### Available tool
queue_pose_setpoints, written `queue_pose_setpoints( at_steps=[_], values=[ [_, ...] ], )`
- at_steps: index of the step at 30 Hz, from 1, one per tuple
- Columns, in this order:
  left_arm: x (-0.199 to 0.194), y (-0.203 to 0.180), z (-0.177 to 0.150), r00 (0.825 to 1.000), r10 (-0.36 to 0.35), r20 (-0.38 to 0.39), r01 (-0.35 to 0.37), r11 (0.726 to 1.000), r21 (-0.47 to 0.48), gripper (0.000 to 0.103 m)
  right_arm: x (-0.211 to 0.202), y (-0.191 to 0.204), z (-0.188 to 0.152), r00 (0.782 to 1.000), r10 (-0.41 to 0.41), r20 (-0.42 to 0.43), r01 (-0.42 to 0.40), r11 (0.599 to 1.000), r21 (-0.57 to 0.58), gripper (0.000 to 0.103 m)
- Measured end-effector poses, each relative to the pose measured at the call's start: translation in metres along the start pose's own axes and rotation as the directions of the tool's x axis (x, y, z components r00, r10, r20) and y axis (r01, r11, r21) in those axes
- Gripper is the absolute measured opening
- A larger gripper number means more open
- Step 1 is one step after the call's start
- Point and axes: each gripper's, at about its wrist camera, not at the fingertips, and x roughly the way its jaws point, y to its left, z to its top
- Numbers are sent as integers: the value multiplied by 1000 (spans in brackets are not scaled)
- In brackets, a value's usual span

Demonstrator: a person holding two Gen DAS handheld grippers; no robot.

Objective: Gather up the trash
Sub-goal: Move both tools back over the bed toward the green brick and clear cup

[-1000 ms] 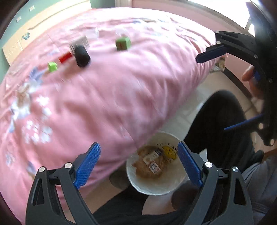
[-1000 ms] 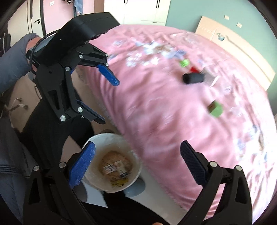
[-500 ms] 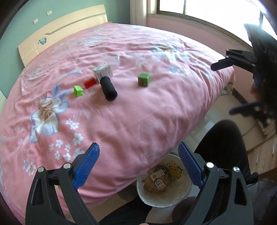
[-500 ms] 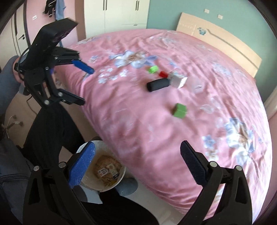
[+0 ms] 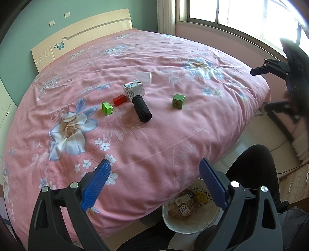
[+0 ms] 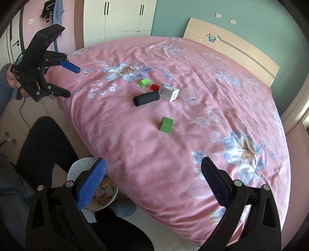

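On the pink bed lie a small white carton [image 5: 134, 89] [image 6: 168, 92], a clear plastic cup [image 5: 143, 77] [image 6: 188, 97] on its side, a black foam roll [image 5: 142, 109] [image 6: 146, 98], a green cube [image 5: 178, 101] [image 6: 166, 125], a red brick [image 5: 119, 100] [image 6: 155, 86] and a green brick [image 5: 107, 109] [image 6: 144, 82]. A white trash bin [image 5: 173, 225] [image 6: 77, 170] with wrappers inside stands on the floor at the bed's edge. My left gripper [image 5: 154, 183] [image 6: 66, 80] is open and empty, held over the bed's near edge. My right gripper [image 6: 154, 181] [image 5: 268, 90] is open and empty.
The person's black-trousered legs [image 5: 253, 170] [image 6: 44, 142] flank the bin. A wooden headboard [image 5: 81, 38] and teal wall stand behind the bed. A window [image 5: 241, 17] is at the right; white wardrobes [image 6: 119, 17] are at the far left.
Both grippers have risen and pulled back from the bin. The bed top and its objects have come into full, sharp view; the bin has slid low in both views.
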Motion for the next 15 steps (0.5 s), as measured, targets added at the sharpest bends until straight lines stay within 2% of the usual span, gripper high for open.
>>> queue_pose_setpoints(
  at_steps=[8,15],
  values=[
    [7,0,9,999,-33,-29,33,999,21,95,11,-16,4,1000,4,-31,-4,1000,-3,96],
    [17,21,20,999,-22,-47,23,1000,8,95,20,-33,11,999,4,-39,-5,1000,-22,96]
  ],
)
